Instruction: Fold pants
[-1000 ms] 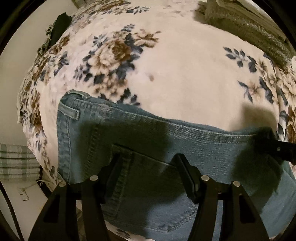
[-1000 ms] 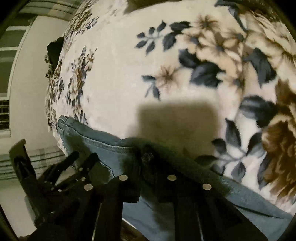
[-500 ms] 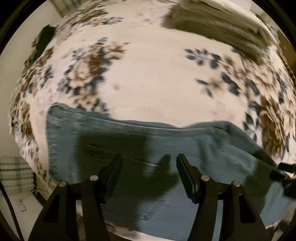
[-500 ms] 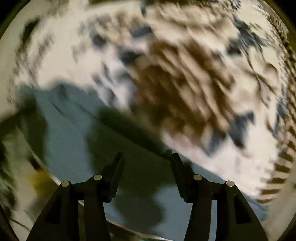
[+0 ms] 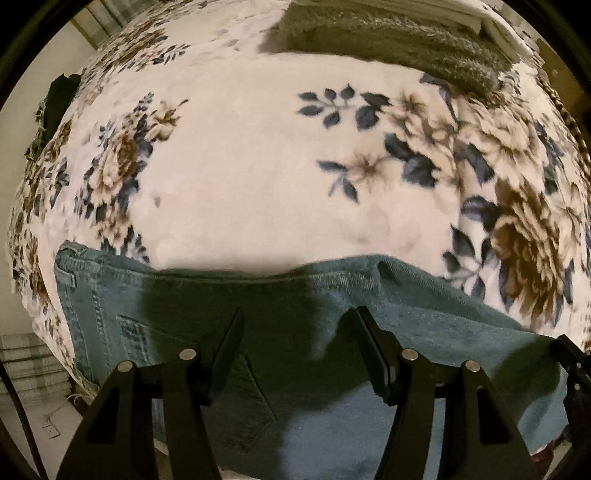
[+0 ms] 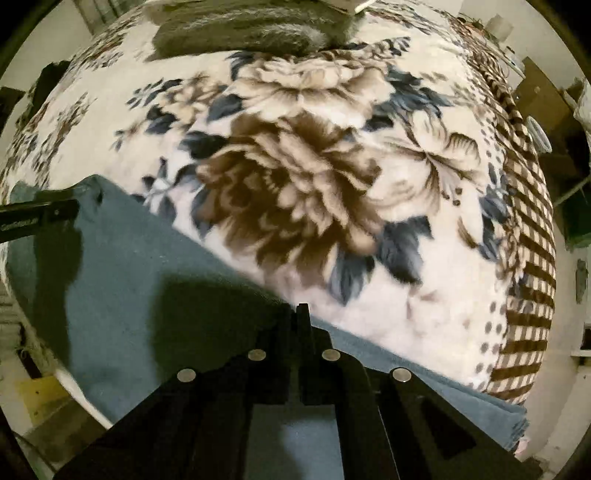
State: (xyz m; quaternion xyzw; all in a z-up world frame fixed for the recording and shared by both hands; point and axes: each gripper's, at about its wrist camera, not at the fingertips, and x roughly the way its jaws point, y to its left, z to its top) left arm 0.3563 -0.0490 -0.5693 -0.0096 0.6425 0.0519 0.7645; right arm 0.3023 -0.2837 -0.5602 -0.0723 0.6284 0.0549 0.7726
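Observation:
Blue denim pants (image 5: 288,373) lie along the near edge of a floral blanket (image 5: 258,166), waistband and back pocket to the left. My left gripper (image 5: 297,325) is open above the seat area, holding nothing. In the right wrist view the pant leg (image 6: 155,295) runs from left to lower right. My right gripper (image 6: 299,314) is shut at the far edge of the leg; whether cloth is pinched is unclear. The left gripper's finger (image 6: 37,216) shows at the left edge there, and the right gripper at the left view's right edge (image 5: 572,373).
A grey-green folded blanket (image 5: 388,44) lies at the far side of the bed, also in the right wrist view (image 6: 243,26). A brown checked border (image 6: 528,221) marks the bed's right edge. A dark garment (image 5: 59,99) sits at the far left corner.
My right gripper has moved right along the leg and closed from open. My left gripper stays open and has shifted right over the seat.

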